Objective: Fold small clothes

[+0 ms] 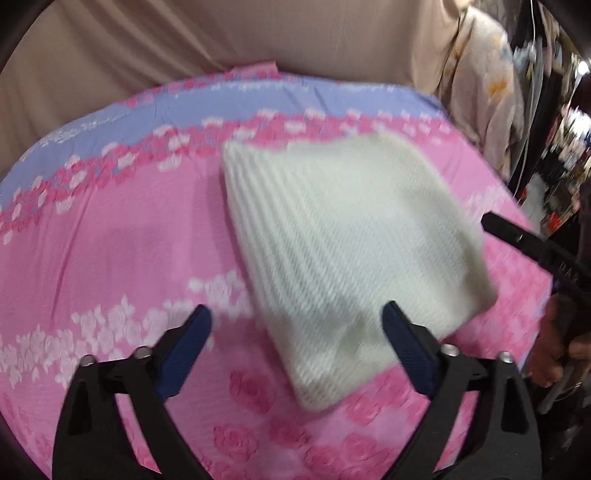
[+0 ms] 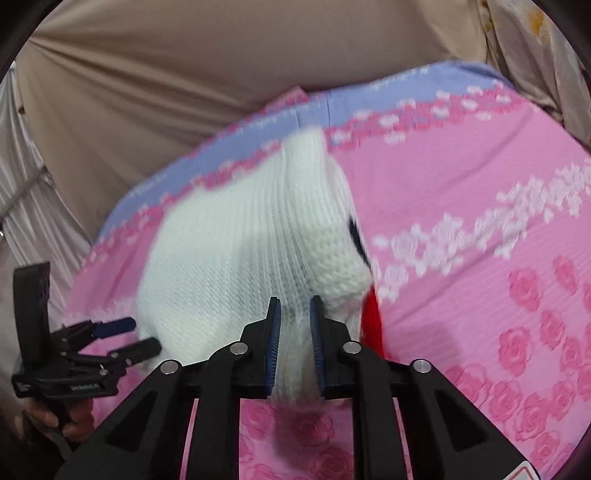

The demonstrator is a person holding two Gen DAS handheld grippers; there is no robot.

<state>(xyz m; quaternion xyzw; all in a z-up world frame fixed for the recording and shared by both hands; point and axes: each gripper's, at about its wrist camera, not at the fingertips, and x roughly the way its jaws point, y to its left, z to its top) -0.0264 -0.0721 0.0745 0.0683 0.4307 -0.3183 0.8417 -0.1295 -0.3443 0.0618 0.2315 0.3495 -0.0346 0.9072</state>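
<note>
A pink rose-printed bedsheet [image 1: 110, 258] (with a lilac band at its far edge) spreads beneath and beyond the fingers; a beige curtain [image 2: 184, 92] hangs behind it.

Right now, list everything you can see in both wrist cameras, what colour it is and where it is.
knit garment: one, white, with red and dark bits at its right edge in the right wrist view; folded on the sheet, near edge lifted.
bed sheet: one, pink with rose prints and a lilac band at the far edge; covers the work surface.
curtain: beige, behind the sheet.
floral cloth: pale, hanging far right.
left gripper: black, blue fingers, open, above the garment's near left corner.
right gripper: black, blue fingers, shut on the garment's near edge.
</note>
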